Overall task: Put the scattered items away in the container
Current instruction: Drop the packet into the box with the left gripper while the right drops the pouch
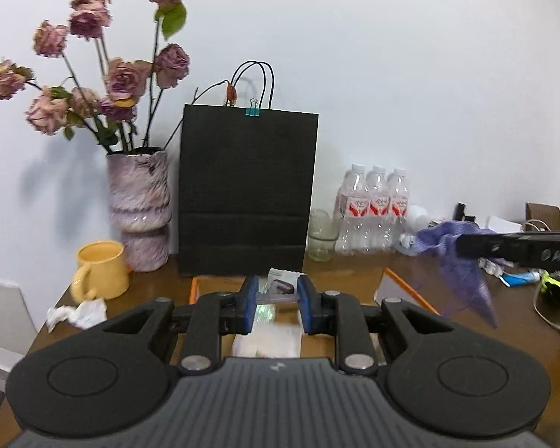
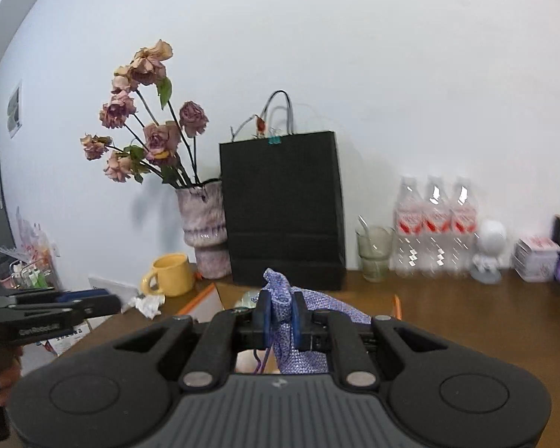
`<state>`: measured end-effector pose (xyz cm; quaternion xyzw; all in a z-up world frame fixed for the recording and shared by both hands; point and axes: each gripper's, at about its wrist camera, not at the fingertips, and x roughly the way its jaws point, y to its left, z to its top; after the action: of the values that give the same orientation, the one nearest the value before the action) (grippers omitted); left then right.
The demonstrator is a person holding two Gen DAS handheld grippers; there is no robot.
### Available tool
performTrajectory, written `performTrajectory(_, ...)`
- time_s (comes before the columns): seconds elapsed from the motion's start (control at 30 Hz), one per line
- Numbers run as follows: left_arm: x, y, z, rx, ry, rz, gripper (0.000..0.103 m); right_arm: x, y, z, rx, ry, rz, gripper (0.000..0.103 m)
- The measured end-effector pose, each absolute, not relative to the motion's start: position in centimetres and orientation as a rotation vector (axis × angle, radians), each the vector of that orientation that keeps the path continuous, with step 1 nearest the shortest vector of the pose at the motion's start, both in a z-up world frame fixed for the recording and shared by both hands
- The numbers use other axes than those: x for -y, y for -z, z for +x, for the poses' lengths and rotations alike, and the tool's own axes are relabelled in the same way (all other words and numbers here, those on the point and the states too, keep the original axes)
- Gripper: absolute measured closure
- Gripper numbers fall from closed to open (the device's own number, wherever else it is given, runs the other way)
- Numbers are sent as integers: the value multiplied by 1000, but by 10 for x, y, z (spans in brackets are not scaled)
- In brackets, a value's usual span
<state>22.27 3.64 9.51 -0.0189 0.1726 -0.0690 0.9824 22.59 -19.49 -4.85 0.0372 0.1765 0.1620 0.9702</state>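
Purple mesh pouch (image 2: pixel 285 321) is clamped between the blue pads of my right gripper (image 2: pixel 280 313), hanging above the orange-edged cardboard box (image 2: pixel 205 300) just below and ahead of it. My left gripper (image 1: pixel 278 304) is parted and grips nothing, hovering over the same box, where a clear-wrapped snack packet (image 1: pixel 280 285) lies between its fingers. Beyond stands a black paper bag (image 1: pixel 246 194).

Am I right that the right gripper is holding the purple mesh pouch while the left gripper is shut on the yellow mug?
Not quite. The right gripper does hold the purple mesh pouch, but the left gripper is open and empty; the yellow mug stands apart, as the left wrist view shows.
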Motion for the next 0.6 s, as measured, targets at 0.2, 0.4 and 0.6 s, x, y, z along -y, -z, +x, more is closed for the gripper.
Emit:
performTrajectory(0.2,-19,-59,282,-431,114,-67,80,173,69,297,-442,-315,48,93)
performTrajectory(0.4,-17,-11,319,-538,71,-68,80,152,122,341,-510,-318,17,93)
performTrajectory(0.6,-16,12,330,-595,73,-21,79,143,153,357,-532,-284,-21,92)
